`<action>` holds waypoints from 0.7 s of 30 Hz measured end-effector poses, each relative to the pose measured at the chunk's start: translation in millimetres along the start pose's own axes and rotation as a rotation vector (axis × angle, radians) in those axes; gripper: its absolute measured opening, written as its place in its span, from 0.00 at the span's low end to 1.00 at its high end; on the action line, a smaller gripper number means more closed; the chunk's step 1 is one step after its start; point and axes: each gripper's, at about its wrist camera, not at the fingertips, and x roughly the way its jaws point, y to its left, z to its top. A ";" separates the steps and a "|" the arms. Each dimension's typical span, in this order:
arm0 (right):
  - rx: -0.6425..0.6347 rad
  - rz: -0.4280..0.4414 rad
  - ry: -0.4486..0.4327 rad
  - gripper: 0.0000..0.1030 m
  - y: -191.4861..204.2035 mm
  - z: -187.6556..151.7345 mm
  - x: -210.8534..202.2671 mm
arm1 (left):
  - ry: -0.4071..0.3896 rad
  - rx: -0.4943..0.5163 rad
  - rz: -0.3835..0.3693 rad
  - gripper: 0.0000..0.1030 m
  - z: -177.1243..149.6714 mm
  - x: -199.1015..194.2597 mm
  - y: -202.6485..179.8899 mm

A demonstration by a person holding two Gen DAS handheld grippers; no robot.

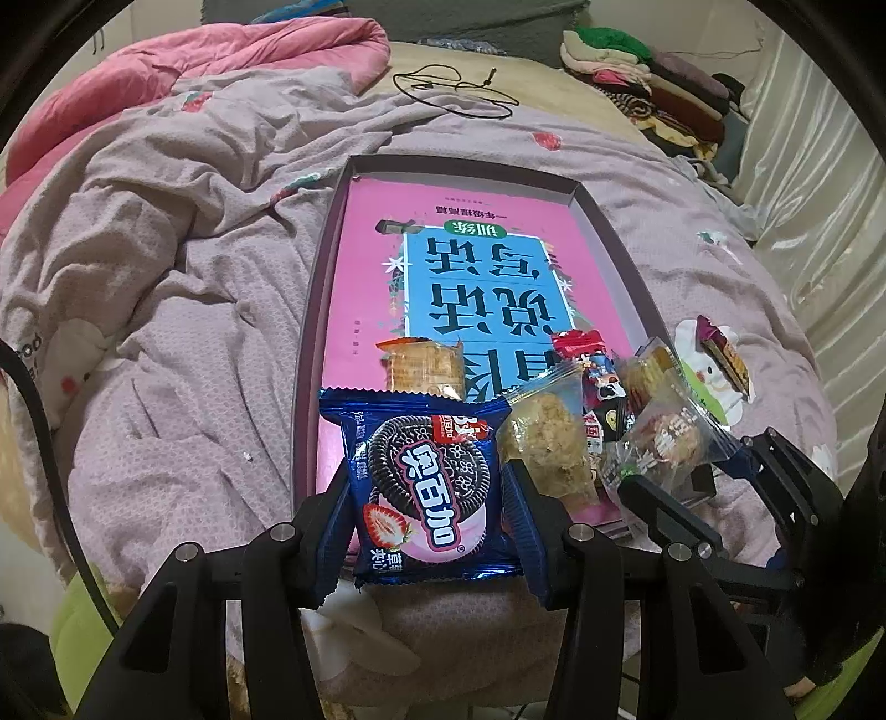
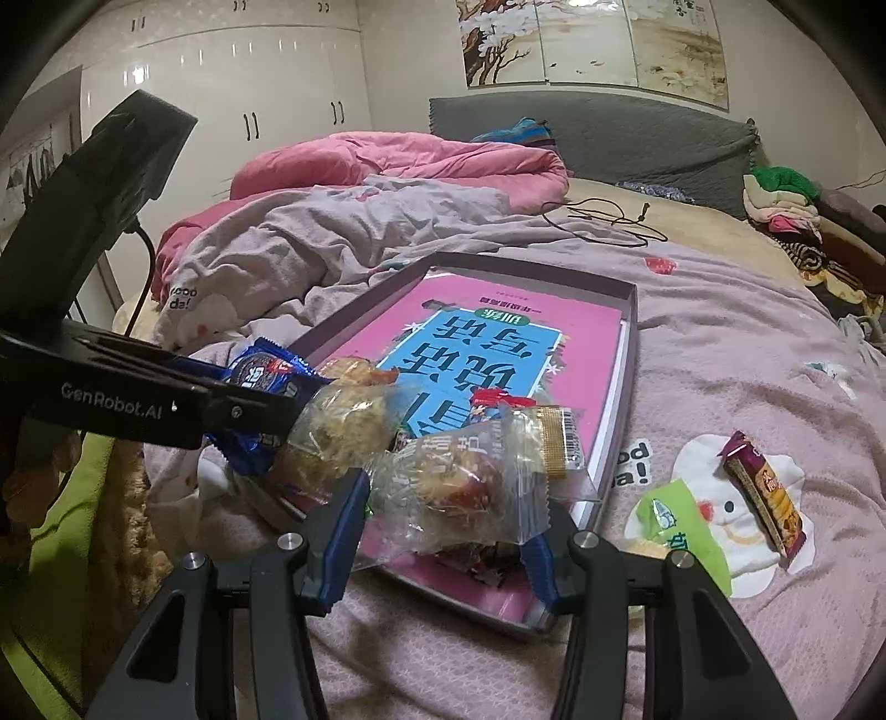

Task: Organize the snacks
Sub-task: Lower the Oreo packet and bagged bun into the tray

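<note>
A bed [image 1: 194, 343] under a lilac quilt [image 2: 720, 354] carries everything, with a pink duvet [image 1: 266, 50] bunched at its head and folded clothes [image 1: 653, 77] stacked in the far right corner. A shallow purple tray [image 1: 326, 260] lies mid-bed with a pink book [image 1: 376, 232] flat inside. Several snacks crowd the tray's near edge. The left gripper [image 1: 429, 487] is clamped on a blue Oreo packet [image 1: 426, 482], held upright over the tray's near left corner. The right gripper [image 2: 451, 515] pinches a clear-wrapped pastry [image 2: 459, 487] above the tray's near right corner. On the quilt right of the tray lie a green packet [image 2: 673, 523] and a maroon wafer bar [image 2: 764, 493], close together.
</note>
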 end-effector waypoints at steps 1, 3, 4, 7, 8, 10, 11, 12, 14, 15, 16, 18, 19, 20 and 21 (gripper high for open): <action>0.000 -0.003 0.000 0.50 -0.5 0.4 0.9 | -0.001 -0.001 0.000 0.52 0.2 0.2 0.2; 0.003 -0.004 -0.002 0.50 -0.5 1.3 2.1 | 0.000 0.000 0.001 0.52 0.3 0.5 0.4; 0.004 -0.005 -0.004 0.50 -0.7 2.0 2.7 | 0.000 -0.001 0.001 0.52 0.4 0.7 0.6; 0.006 0.002 -0.006 0.50 -0.4 3.5 4.5 | 0.000 -0.002 0.005 0.52 0.4 0.8 1.4; 0.008 0.011 -0.007 0.50 -0.2 4.6 5.1 | 0.000 -0.002 0.006 0.52 0.6 1.6 1.3; 0.003 0.013 -0.010 0.50 1.2 6.2 6.0 | 0.001 -0.006 0.010 0.52 0.8 2.2 2.4; 0.001 0.013 -0.010 0.50 2.0 7.1 7.0 | 0.002 -0.008 0.011 0.52 1.4 3.2 3.1; -0.001 0.015 -0.009 0.50 2.4 7.4 7.7 | 0.003 -0.010 0.012 0.52 1.6 3.4 4.0; -0.001 0.018 -0.008 0.50 2.3 6.2 8.6 | 0.004 -0.013 0.011 0.52 1.7 4.5 5.0; 0.001 0.022 -0.008 0.50 2.0 5.3 8.6 | 0.005 -0.014 0.012 0.52 1.6 5.0 5.2; 0.001 0.023 -0.007 0.50 2.2 4.9 8.5 | 0.006 -0.015 0.013 0.52 1.4 5.4 5.5; -0.004 0.025 -0.005 0.50 2.6 3.5 7.9 | 0.008 -0.016 0.014 0.52 1.4 6.3 6.3; -0.006 0.026 -0.004 0.50 3.1 2.9 7.7 | 0.008 -0.017 0.014 0.52 1.4 6.5 6.7; -0.006 0.029 -0.004 0.50 3.1 1.8 7.1 | 0.008 -0.017 0.015 0.52 1.3 6.8 7.1; -0.006 0.032 -0.001 0.50 2.9 0.8 6.8 | 0.009 -0.017 0.016 0.52 1.1 7.1 7.3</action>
